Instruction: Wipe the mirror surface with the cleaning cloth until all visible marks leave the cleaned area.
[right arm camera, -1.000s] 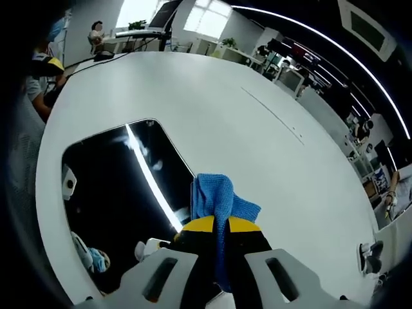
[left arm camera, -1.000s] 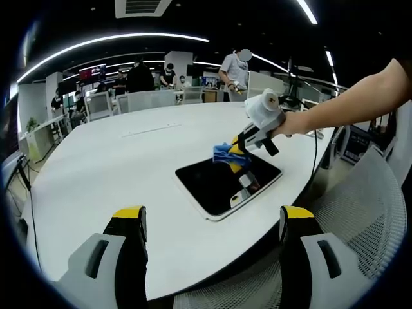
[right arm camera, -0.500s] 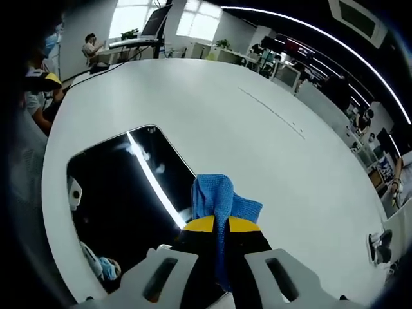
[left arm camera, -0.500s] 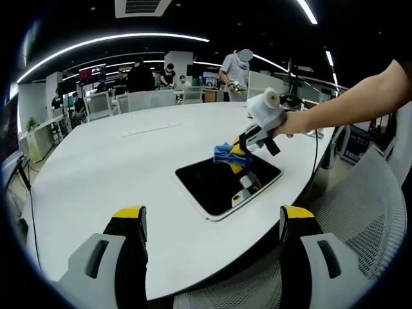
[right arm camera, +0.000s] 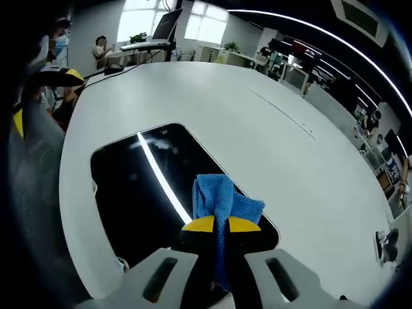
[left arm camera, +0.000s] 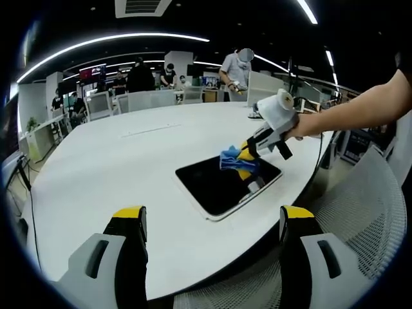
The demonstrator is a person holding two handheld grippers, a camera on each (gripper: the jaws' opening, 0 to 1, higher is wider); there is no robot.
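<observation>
A dark rectangular mirror [left arm camera: 222, 186] [right arm camera: 148, 187] lies flat on the white table. My right gripper [right arm camera: 222, 223] [left arm camera: 246, 154] is shut on a blue cleaning cloth [right arm camera: 219, 201] [left arm camera: 230, 156], which hangs over the mirror's far edge; I cannot tell whether the cloth touches the glass. Pale smudges show on the mirror near the bright reflected streak. My left gripper [left arm camera: 212, 219] stands open and holds nothing, back from the table's near edge, with the mirror ahead of it.
The big white table [left arm camera: 116, 161] [right arm camera: 277, 148] curves around the mirror. A mesh office chair [left arm camera: 360, 206] stands at the right. Several people stand and sit at desks beyond the table. A person's arm [left arm camera: 351, 109] reaches in from the right.
My right gripper has carried the cloth from the mirror's far left corner rightward along its far edge, further over the glass. The left gripper has not moved.
</observation>
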